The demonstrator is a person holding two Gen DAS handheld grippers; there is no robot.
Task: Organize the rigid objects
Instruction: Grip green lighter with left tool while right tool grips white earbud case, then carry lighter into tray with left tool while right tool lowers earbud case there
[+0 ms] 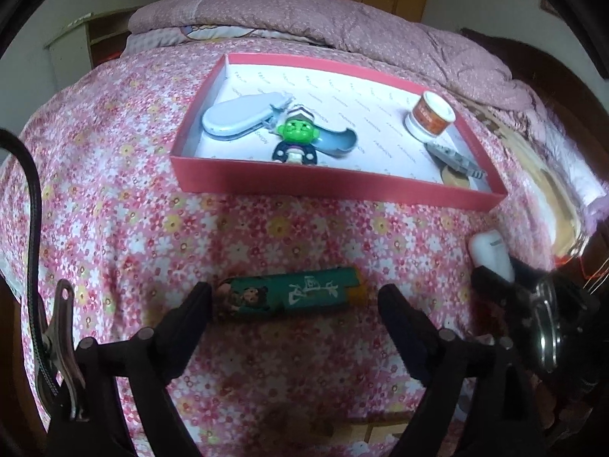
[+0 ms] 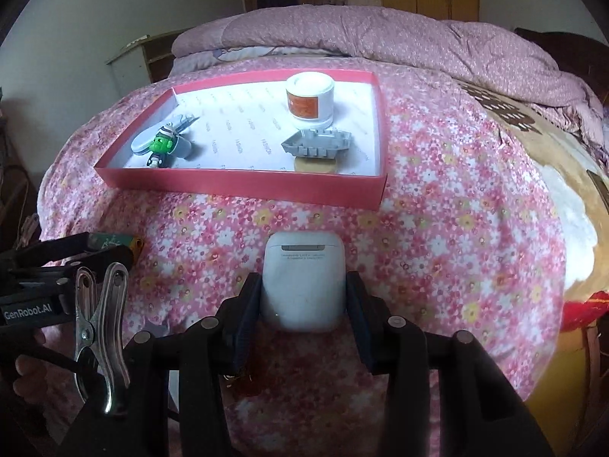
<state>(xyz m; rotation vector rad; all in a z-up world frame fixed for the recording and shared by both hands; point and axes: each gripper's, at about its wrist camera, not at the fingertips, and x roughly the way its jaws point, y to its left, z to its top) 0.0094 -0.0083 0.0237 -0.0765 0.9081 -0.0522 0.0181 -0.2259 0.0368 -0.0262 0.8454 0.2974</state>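
Observation:
A red box [image 1: 335, 186] [image 2: 243, 184] lies on the flowered bedspread. It holds a grey oval case [image 1: 238, 116], a green-faced toy figure [image 1: 295, 135] [image 2: 161, 146], a white jar with an orange label [image 1: 430, 116] [image 2: 310, 101], a grey toy ship [image 2: 318, 143] [image 1: 455, 158] and a tan disc [image 2: 316, 165]. My left gripper [image 1: 295, 304] is open, its fingers either side of a green printed lighter [image 1: 289, 297] lying on the bed. My right gripper [image 2: 302, 297] is shut on a white earbud case [image 2: 304, 278], which also shows in the left wrist view [image 1: 491, 253].
A folded pink quilt [image 2: 380, 34] lies behind the box. A wooden headboard [image 1: 533, 61] is at the right, a small shelf unit [image 1: 87, 42] at the far left. The left gripper [image 2: 57, 266] sits close to the right one.

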